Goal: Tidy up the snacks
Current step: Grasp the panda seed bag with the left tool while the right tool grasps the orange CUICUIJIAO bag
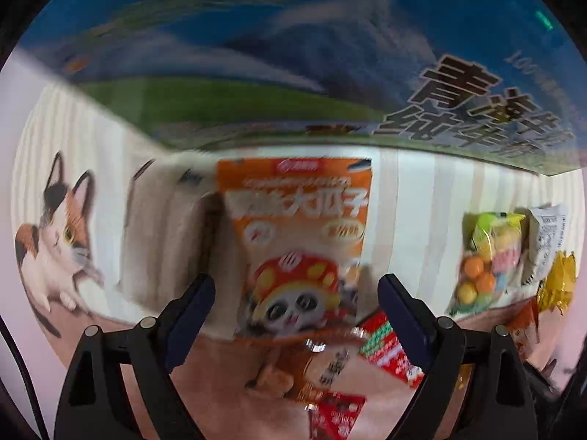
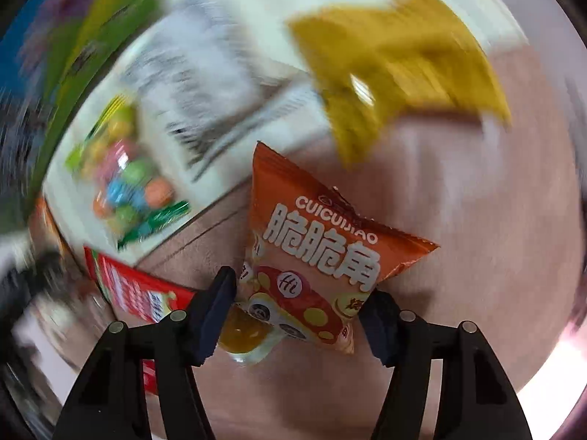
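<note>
In the left wrist view the left gripper (image 1: 296,306) hangs with its dark blue pads (image 1: 190,315) standing wide apart, nothing pressed between them. Left of it, a calico cat (image 1: 55,242) is printed on the striped mat (image 1: 422,198) that covers the worktop. Straight ahead, between the spread fingers but untouched, lies the glossy orange seed bag (image 1: 297,242), a flat pouch with a panda in a red mushroom cap. Beyond it stands a large blue-and-green carton (image 1: 279,73) with bold dark lettering. Nearer the gripper's base sit small red sachets (image 1: 389,348). To the right lies a clear candy bag (image 1: 484,256) of coloured balls beside a white printed packet (image 1: 546,238).

Only the right wrist view shows the right gripper (image 2: 304,311), its pads closed against the lower end of the pillow-shaped orange crisp bag (image 2: 323,249), crinkled foil with serrated seams. A small amber jelly cup (image 2: 242,333) sits under the left pad. Left of the gripper lie a red packet (image 2: 135,293) and the blurred candy bag. Ahead and to the right is a yellow wrapper (image 2: 403,62), probably foil, too smeared to be sure.
</note>
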Demonstrator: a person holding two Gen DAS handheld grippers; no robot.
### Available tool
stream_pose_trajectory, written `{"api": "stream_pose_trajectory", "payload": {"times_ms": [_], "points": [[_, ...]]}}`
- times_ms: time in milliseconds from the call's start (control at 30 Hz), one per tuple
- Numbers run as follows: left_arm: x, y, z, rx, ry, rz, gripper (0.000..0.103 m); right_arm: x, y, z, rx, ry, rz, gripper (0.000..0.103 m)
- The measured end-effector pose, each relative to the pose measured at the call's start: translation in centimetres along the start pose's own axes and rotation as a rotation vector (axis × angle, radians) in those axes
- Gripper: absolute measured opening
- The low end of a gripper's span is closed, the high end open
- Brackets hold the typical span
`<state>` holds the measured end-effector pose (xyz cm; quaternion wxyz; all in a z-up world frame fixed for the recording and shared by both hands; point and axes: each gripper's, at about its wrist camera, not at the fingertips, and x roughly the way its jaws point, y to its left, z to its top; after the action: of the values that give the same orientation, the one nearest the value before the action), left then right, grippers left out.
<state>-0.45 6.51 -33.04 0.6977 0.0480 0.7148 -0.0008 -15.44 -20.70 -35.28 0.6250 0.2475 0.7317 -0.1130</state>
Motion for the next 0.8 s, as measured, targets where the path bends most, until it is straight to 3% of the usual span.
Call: {"api": "stream_pose_trajectory", "payload": {"times_ms": [67,133,200,267,433,533,600,700,800], "points": [[0.4,-0.2,0.5,0.011,-0.014,-0.008,0.056,-0.3,1.3,0.2,-0.134,-0.003,-0.053,0.065],[0.8,0.0,0.8,0.007,-0.017,-0.021,0.056,-0.4,2.1,0.3,-0.228,0.008,-0.083,0.066],[0.7,0.4,0.5,0.009,-0.03,-0.028,0.056,-0.6,2.2,0.4,-0.244,0.013,-0.083,0.074],[0.8,0.9,-0.5,-0.001,-0.021,-0.034,0.056,-1.5,1.8,0.7,-0.217,-0.016,-0.065,0.079],[1.7,4.0,-4.7,-0.067,0.063,-0.069,0.056,-2.0,0.0,1.8,-0.086,-0.031,0.013,0.079],[2.4,5.5,-6.7,-0.098,0.093,-0.065,0.056,-1.1,-0.3,2.1,-0.083,-0.038,-0.017,0.078],[3.1,6.2,-7.1,-0.116,0.109,-0.073,0.057,-0.5,0.4,2.4,-0.138,-0.044,-0.062,0.063],[4.0,6.8,-7.2,-0.11,0.136,-0.091,0.059,0.3,1.8,2.0,-0.288,-0.041,-0.121,0.057],[4.5,6.9,-6.7,-0.067,0.141,-0.092,0.06,0.2,3.0,1.5,-0.449,-0.02,-0.198,0.057]]}}
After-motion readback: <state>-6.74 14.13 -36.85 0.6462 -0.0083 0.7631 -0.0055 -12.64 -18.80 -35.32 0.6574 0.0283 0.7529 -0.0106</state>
